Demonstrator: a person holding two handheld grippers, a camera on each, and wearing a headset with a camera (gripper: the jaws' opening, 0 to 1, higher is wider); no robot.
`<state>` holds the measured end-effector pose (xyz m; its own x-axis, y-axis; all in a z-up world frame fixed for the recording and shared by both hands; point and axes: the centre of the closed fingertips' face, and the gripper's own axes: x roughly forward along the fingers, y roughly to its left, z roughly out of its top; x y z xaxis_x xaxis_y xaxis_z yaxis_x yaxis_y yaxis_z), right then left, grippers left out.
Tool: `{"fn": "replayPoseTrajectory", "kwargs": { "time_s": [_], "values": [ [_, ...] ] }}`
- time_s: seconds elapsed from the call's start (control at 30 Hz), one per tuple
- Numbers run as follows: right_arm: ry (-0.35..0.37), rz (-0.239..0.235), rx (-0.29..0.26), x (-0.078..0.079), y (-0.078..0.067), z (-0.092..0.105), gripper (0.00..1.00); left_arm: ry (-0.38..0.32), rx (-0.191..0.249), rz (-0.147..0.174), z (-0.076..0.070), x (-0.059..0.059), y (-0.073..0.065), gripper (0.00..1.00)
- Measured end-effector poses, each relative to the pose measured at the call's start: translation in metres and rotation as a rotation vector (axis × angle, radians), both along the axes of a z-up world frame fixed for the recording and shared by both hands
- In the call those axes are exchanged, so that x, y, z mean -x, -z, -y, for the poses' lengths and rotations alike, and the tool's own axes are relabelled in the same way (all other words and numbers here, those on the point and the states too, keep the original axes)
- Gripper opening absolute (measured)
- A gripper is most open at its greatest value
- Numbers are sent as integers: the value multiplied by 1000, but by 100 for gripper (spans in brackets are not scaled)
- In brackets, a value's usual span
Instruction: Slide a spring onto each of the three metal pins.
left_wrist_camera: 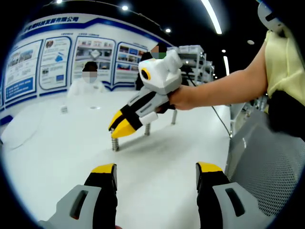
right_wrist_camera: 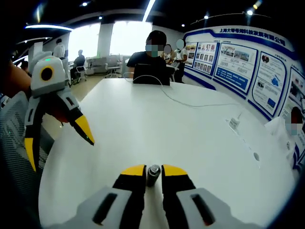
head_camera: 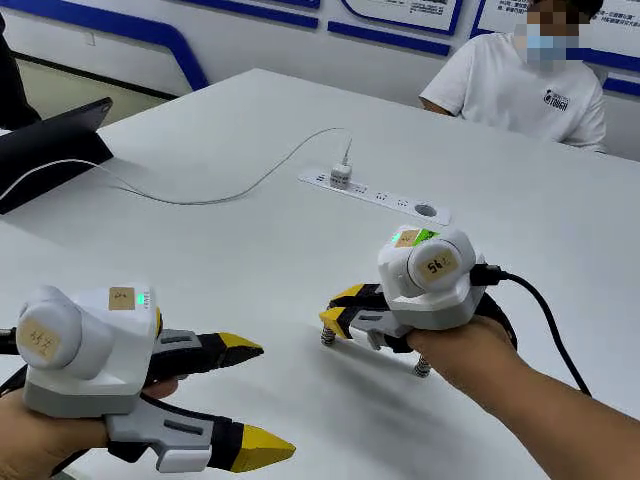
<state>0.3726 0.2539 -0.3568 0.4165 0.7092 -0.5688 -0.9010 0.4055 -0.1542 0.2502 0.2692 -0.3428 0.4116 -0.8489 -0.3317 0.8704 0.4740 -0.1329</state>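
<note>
Three short metal pins stand in a row on the white table (head_camera: 250, 260), and each looks wrapped in a coil spring. In the left gripper view they are the near pin (left_wrist_camera: 115, 143), the middle pin (left_wrist_camera: 147, 129) and the far pin (left_wrist_camera: 173, 117). My right gripper (head_camera: 335, 318) is shut on the spring (right_wrist_camera: 153, 174) at the top of the near pin (head_camera: 327, 337). Another sprung pin (head_camera: 422, 368) stands below my right hand. My left gripper (head_camera: 258, 397) hovers open and empty at the lower left, pointing at the pins.
A white power strip (head_camera: 375, 193) with a plugged charger (head_camera: 341, 175) and a thin white cable lies mid-table. A black tablet (head_camera: 45, 150) rests at the far left. A person (head_camera: 530, 80) sits across the table. A black cable (head_camera: 545, 315) trails from my right gripper.
</note>
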Motion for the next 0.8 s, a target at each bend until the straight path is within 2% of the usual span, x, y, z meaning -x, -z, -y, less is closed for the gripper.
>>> {"fn": "replayPoseTrajectory", "kwargs": {
  "time_s": [0.3, 0.47, 0.8],
  "values": [
    [14, -1, -18, 5, -6, 6, 17, 1, -4, 3, 0, -1, -1, 68],
    [26, 5, -38, 9, -14, 12, 18, -2, -2, 7, 1, -2, -3, 69],
    [20, 27, -69, 27, -30, 22, 20, -3, -2, 9, 4, -2, -4, 69]
  ]
}}
